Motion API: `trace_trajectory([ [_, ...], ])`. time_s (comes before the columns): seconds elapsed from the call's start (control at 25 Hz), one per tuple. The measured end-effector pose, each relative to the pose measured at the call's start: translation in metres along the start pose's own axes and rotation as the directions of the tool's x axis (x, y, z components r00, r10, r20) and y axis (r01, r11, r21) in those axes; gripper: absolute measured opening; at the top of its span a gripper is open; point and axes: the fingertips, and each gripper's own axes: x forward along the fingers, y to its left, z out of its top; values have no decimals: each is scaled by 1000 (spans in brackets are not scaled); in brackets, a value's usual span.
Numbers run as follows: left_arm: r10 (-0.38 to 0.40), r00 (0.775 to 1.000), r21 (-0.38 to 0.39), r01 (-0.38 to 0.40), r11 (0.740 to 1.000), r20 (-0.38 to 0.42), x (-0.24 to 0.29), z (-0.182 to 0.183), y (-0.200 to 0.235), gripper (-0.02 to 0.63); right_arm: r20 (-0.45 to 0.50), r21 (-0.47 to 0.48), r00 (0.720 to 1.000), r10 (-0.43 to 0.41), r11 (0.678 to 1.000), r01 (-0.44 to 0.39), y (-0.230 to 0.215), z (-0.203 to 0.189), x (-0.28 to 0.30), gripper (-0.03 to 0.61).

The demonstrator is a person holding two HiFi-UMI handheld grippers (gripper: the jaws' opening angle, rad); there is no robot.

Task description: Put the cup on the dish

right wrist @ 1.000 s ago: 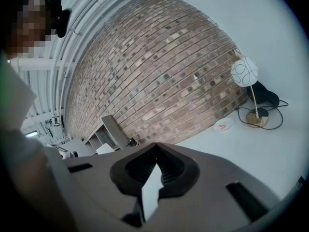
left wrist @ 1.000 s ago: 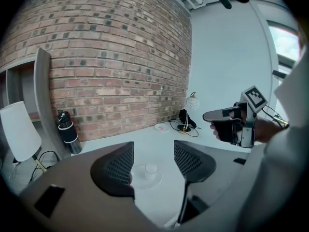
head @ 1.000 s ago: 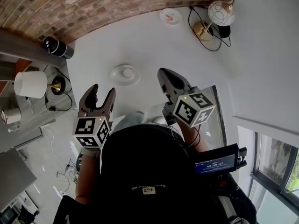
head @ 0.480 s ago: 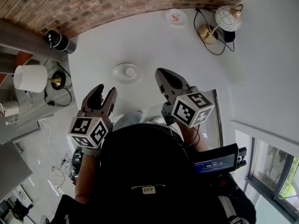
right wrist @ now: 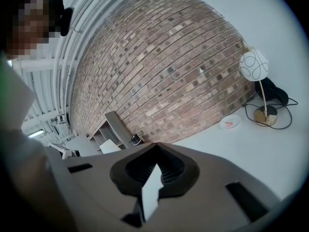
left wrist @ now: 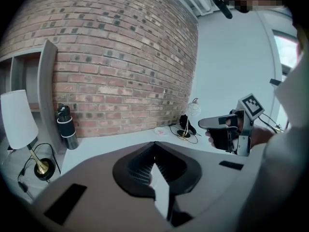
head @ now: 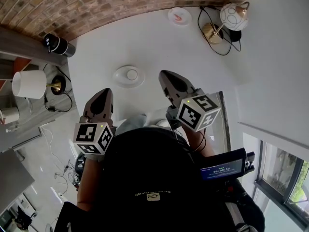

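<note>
- 2 tools hover empty above the white table (head: 159, 42): the grey left hand-held gripper (head: 104, 94), jaws just closed on nothing, and the grey right hand-held gripper (head: 165, 75), likewise pinched together.
- The small round white cup (head: 132, 74) appears seated centrally on the oval white dish (head: 119, 77), likely steady there, just ahead of both.

Bright, even daylight, window (head: 285, 178) near right, only soft shadows on the white bench (head: 159, 42), strong fisheye bowing the brick wall (head: 96, 4), dark corners in both gripper views, close foreground slightly soft.
</note>
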Motion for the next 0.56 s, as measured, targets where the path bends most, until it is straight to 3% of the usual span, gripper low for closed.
trace_trajectory([
  [0.56,40,998,-28,-41,999,-40,4,-1,5,5,-3,3,1000,-4,1000,4,-3,0,2,2],
])
